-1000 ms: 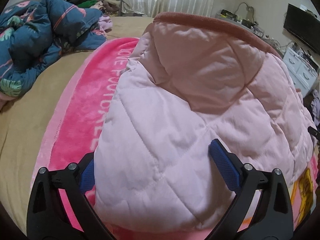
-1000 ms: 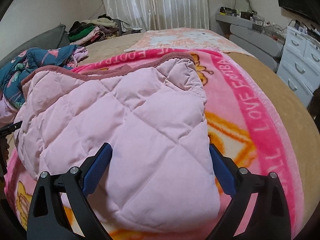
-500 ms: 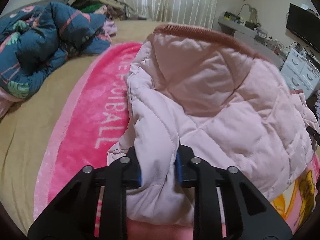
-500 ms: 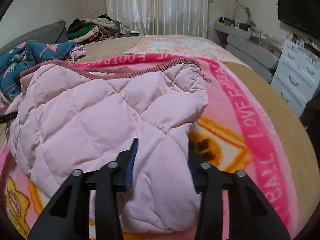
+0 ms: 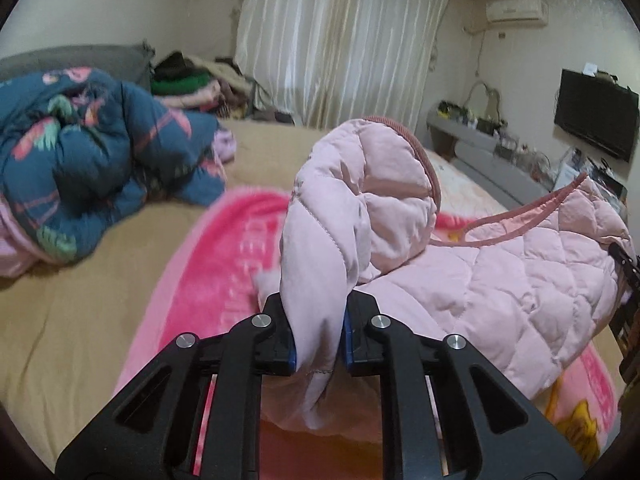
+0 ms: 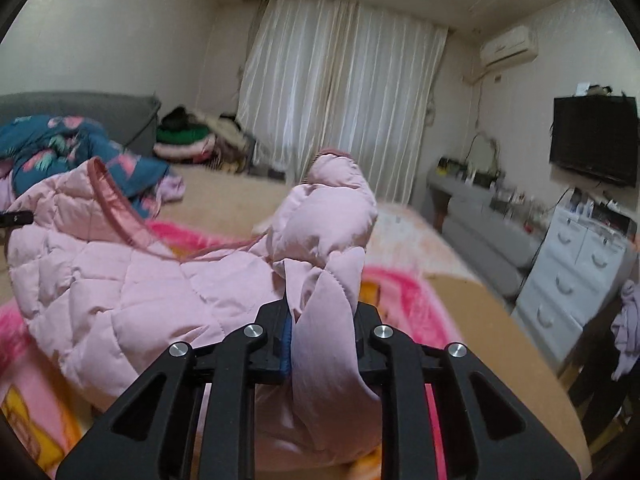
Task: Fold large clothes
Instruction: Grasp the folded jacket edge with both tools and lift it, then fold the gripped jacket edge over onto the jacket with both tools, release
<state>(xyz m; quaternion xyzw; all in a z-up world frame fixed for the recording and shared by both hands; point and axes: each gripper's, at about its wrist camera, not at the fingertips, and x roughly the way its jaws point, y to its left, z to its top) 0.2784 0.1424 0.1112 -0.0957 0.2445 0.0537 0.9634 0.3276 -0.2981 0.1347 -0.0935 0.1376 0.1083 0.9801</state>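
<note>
Your left gripper (image 5: 318, 334) has its jaws clamped tight on a fold of the pink quilted jacket (image 5: 500, 280). Your right gripper (image 6: 322, 334) has its jaws pinched on another fold of it. The jacket is raised off the pink blanket (image 5: 224, 264) on the bed (image 5: 72, 288), sagging between both grippers. A blue floral quilt (image 5: 92, 160) lies bunched at ten o'clock in the left wrist view.
</note>
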